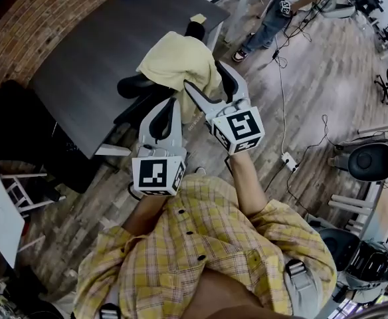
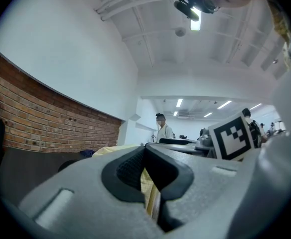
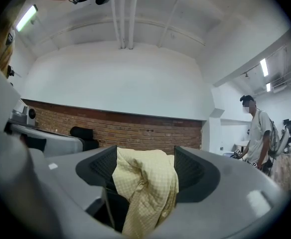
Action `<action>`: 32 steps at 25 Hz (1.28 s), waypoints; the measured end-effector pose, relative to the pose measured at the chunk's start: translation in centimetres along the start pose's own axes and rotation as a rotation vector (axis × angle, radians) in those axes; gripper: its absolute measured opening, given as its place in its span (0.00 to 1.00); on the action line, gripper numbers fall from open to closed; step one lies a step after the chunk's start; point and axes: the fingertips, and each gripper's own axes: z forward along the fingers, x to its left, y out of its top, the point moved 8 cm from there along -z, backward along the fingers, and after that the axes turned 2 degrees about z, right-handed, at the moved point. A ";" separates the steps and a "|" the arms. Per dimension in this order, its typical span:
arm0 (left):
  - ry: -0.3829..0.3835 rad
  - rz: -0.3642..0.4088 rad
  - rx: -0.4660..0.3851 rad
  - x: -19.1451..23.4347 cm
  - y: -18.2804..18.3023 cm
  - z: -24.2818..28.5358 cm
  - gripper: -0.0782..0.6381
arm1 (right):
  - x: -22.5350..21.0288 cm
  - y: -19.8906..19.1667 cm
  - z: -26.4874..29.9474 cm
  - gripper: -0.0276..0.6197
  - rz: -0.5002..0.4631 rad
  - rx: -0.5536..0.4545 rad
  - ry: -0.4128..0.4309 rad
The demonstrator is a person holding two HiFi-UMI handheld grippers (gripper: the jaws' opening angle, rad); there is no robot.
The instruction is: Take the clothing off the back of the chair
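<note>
Dark table [image 1: 94,52] behind chair [image 1: 135,85] — yellow shirt [image 1: 177,62] draped (person [image 1: 280,8] beyond).

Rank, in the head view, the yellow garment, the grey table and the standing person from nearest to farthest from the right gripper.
1. Yellow garment, on the chair, at the right gripper fingers.
2. Grey table, behind the chair.
3. Standing person, top right.
</note>
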 end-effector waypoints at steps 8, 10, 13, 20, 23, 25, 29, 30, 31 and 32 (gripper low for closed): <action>0.008 0.005 0.002 0.0 0.0 1.2 0.11 | -1.9 -1.5 2.5 0.71 0.002 0.046 0.084; 0.012 0.007 0.003 0.0 -0.1 1.2 0.11 | -2.3 -2.0 3.1 0.73 0.003 0.053 0.103; 0.017 0.010 0.004 -0.1 -0.1 1.1 0.11 | -3.0 -2.1 3.5 0.73 0.006 0.045 0.113; 0.033 0.020 0.005 -0.3 0.0 1.1 0.11 | -4.6 -3.1 4.7 0.73 0.067 0.070 0.163; 0.038 0.021 0.004 -0.3 0.0 1.0 0.11 | -4.6 -3.5 5.1 0.71 0.094 0.079 0.176; 0.045 0.021 0.001 -0.2 0.0 0.9 0.11 | -4.5 -3.8 5.5 0.71 0.101 0.077 0.181; 0.053 0.023 0.004 -0.2 -0.1 0.7 0.11 | -4.4 -4.4 5.9 0.69 0.114 0.088 0.185; 0.056 0.022 0.005 -0.2 -0.1 0.7 0.11 | -4.4 -4.6 6.0 0.68 0.120 0.088 0.186; 0.058 0.021 0.006 -0.2 -0.1 0.6 0.11 | -4.4 -4.7 6.2 0.68 0.128 0.085 0.186; 0.060 0.021 0.007 -0.2 -0.1 0.5 0.11 | -4.3 -4.8 6.2 0.67 0.135 0.079 0.186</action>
